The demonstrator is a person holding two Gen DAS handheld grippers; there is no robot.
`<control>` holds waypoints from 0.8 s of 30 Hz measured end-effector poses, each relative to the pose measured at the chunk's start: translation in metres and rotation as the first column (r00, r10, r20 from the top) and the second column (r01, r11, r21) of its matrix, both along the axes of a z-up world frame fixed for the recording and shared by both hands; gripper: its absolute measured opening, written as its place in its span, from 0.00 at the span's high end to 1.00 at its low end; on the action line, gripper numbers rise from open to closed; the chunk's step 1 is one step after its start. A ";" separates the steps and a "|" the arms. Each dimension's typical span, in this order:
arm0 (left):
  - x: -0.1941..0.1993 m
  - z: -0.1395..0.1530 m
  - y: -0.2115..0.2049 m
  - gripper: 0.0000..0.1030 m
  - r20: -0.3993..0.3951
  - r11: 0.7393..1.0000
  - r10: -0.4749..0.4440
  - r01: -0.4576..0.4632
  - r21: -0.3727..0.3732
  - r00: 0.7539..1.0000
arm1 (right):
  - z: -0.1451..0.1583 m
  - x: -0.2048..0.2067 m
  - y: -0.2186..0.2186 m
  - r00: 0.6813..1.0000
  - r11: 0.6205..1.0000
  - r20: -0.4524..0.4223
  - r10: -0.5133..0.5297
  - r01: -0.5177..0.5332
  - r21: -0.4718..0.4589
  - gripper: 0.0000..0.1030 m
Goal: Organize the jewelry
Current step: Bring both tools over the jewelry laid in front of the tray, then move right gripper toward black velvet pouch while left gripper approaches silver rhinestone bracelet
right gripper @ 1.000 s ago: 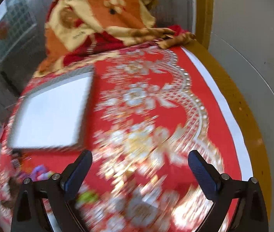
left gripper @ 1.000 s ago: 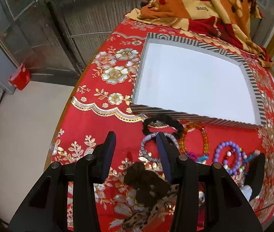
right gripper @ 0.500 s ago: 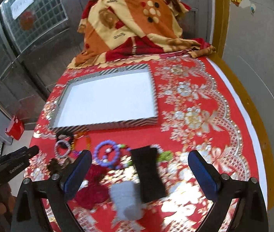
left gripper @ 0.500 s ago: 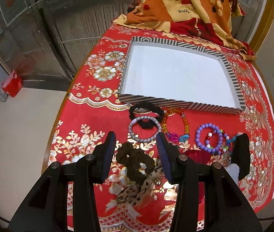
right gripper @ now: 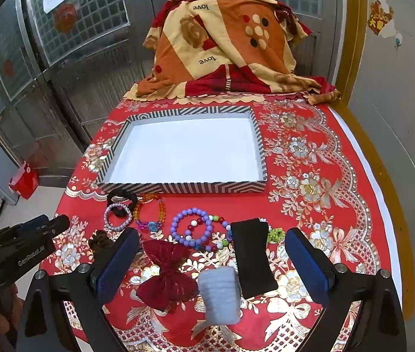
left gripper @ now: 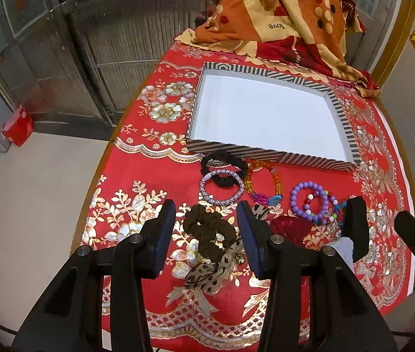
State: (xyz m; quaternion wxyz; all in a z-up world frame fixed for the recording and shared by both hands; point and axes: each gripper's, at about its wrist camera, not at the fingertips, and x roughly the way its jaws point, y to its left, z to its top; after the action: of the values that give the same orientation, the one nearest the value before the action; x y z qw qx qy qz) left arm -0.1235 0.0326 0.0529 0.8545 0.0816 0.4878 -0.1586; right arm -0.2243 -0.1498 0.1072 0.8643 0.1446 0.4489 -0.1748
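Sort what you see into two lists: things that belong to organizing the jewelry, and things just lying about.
Belongs to the job: striped tray, purple bead bracelet, amber bracelet, brown scrunchie, red bow.

Lying about: orange blanket, red box on the floor.

Both views have pulled back; the right gripper (right gripper: 209, 256), earlier blurred, apparently steadied.

A red tablecloth (right gripper: 310, 158) carries gold and silver flowers. The tray (right gripper: 184, 187) has black-and-white striped walls and a plain white floor. Before it lie a black scrunchie (left gripper: 225, 161), an amber bead bracelet (left gripper: 263, 182), a purple bead bracelet (right gripper: 190, 228), a brown scrunchie (left gripper: 207, 231), a leopard-print bow (left gripper: 207, 272), a dark red bow (right gripper: 166, 278) and a black band (right gripper: 253, 258)
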 end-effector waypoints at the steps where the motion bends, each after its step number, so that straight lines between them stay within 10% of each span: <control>1: 0.000 0.001 0.001 0.59 0.001 1.000 0.001 -0.001 -0.002 1.000 | 0.000 0.000 0.001 1.000 1.000 0.000 0.000 0.000 0.002 0.04; 24: -0.002 -0.003 0.000 0.59 -0.020 1.000 -0.008 0.009 0.007 1.000 | -0.011 0.009 0.004 0.999 1.000 -0.027 0.021 -0.021 0.010 0.04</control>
State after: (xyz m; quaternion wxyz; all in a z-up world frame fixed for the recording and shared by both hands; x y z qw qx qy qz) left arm -0.1250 0.0324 0.0503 0.8487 0.0850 0.4965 -0.1613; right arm -0.2157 -0.1456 0.0963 0.8592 0.1416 0.4630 -0.1653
